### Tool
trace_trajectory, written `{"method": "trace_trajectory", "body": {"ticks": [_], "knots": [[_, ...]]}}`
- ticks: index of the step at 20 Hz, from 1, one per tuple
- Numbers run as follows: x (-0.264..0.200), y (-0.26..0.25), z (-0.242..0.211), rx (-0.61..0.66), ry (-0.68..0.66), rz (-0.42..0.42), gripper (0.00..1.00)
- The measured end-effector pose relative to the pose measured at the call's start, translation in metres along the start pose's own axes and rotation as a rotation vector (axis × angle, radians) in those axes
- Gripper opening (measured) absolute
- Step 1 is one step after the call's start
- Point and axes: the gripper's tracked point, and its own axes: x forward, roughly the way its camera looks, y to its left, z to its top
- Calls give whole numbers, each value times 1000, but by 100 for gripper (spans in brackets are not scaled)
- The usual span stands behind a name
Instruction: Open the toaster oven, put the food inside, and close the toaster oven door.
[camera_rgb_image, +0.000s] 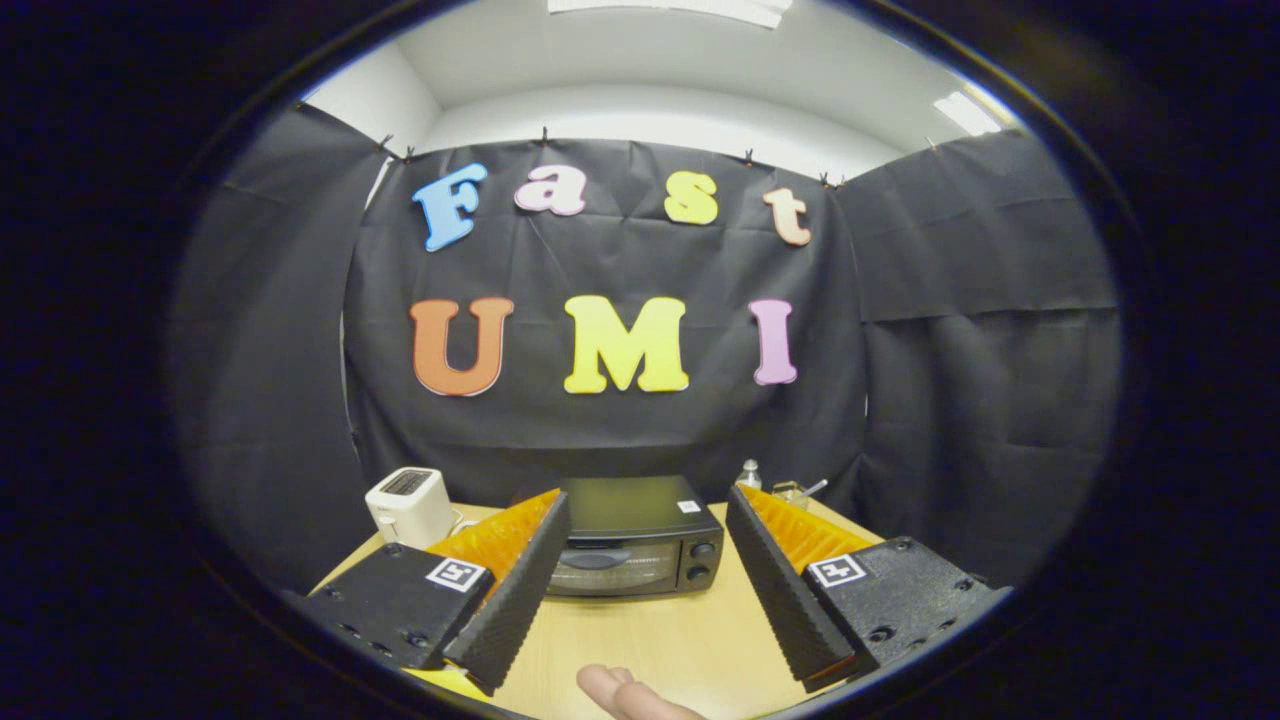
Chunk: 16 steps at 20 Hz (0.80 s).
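Nearest to us, one fingertip of a person's hand (625, 695) pokes in over the wooden counter (650, 640), well in front of the toaster oven (630, 545). Our one gripper (648, 515) hangs above the counter with its two fingers spread wide and nothing between them but bare wood and the oven beyond. We count one toaster oven, standing at the far side of the counter, just ahead of the fingertips and framed between them; nothing blocks the way to it. It is a dark, boxy unit, its glass door shut, with a long handle across the door's top and two round knobs stacked to the door's right. Left of the oven stands one white toaster (408, 506). Behind the oven's right corner we see one small bottle (749, 474) and a glass container (792, 492) with something sticking out.
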Motion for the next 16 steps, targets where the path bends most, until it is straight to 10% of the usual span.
{"method": "trace_trajectory", "body": {"ticks": [16], "knots": [[-87, 22, 16, -35, -89, 92, 100]]}}
